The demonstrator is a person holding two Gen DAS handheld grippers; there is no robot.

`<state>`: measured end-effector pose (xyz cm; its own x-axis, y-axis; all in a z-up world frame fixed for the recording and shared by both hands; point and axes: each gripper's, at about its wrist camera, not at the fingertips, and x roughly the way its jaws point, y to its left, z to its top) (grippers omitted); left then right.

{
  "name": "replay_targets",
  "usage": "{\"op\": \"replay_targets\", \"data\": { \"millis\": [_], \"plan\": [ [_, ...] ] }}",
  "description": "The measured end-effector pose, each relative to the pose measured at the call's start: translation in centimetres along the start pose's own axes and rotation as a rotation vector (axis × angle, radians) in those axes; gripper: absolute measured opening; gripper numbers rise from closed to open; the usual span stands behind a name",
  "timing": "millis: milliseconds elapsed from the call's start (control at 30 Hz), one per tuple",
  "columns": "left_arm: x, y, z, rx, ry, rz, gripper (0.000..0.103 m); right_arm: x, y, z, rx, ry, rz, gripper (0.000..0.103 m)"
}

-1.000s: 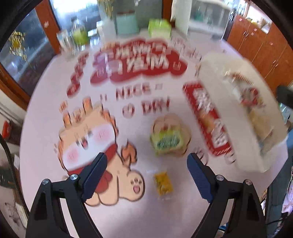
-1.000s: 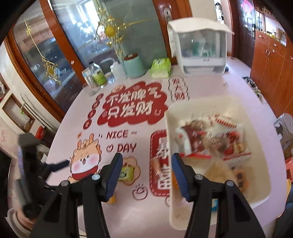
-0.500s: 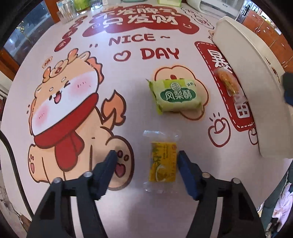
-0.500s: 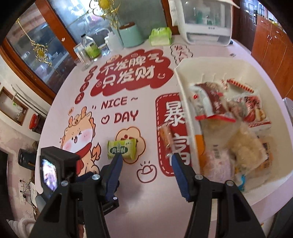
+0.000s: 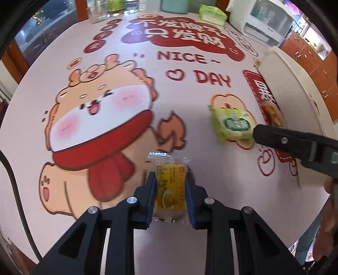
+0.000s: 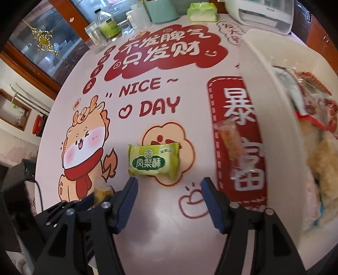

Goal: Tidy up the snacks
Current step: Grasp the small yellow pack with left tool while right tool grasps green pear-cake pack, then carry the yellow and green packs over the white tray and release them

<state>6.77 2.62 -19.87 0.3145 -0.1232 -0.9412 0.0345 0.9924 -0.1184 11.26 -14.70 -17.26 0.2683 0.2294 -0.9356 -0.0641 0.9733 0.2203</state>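
Observation:
My left gripper [image 5: 170, 188] is shut on a yellow snack packet [image 5: 170, 187] on the printed table mat. That packet also shows in the right wrist view [image 6: 102, 191], between the left fingers. My right gripper [image 6: 169, 186] is open, just short of a green pastry packet [image 6: 153, 161] lying flat on the mat; the same packet shows in the left wrist view [image 5: 232, 123], beside the right gripper's finger [image 5: 281, 140]. A clear-wrapped orange snack [image 6: 229, 138] lies by the white bin [image 6: 274, 118], which holds several snack bags.
At the table's far edge stand a teal container [image 6: 161, 10], a green tissue pack [image 6: 202, 11], a glass jar [image 6: 96, 37], a bottle [image 6: 106, 24] and a white appliance [image 6: 266, 12]. The bin's wall [image 5: 295, 101] is on the right.
My left gripper has closed on the yellow packet. My right gripper has come down lower and nearer to the green packet, which now lies just ahead of its open fingers.

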Motion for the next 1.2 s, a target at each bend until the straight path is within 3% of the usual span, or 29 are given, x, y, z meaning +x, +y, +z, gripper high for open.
{"op": "replay_targets", "data": {
  "millis": [167, 367, 633, 733, 800, 900, 1200],
  "plan": [
    [-0.3, 2.2, 0.1, -0.025, -0.005, 0.005, 0.024, 2.2, 1.2, 0.8, -0.008, 0.011, -0.014, 0.080],
    [-0.5, 4.3, 0.5, -0.035, -0.007, 0.010, 0.024, 3.6, 2.6, 1.6, -0.022, -0.002, -0.049, 0.088],
    [-0.5, 5.8, 1.2, -0.023, -0.008, 0.009, 0.024, 5.0, 4.0, 2.1, -0.068, 0.000, -0.158, 0.089],
    [-0.6, 6.1, 1.6, -0.014, -0.011, 0.008, 0.024, 4.9, 4.5, 1.9, -0.083, -0.011, -0.207, 0.084],
    [-0.7, 6.2, 1.8, -0.007, -0.014, 0.010, 0.024, 4.7, 4.7, 1.6, -0.099, -0.033, -0.233, 0.066],
    [-0.7, 6.2, 2.2, 0.003, -0.014, 0.009, 0.024, 4.3, 4.7, 1.4, -0.093, -0.040, -0.235, 0.055],
    [-2.4, 5.1, 2.9, 0.053, -0.044, 0.004, 0.024, 3.1, 3.9, -0.7, -0.053, -0.014, -0.196, 0.052]
  ]
}}
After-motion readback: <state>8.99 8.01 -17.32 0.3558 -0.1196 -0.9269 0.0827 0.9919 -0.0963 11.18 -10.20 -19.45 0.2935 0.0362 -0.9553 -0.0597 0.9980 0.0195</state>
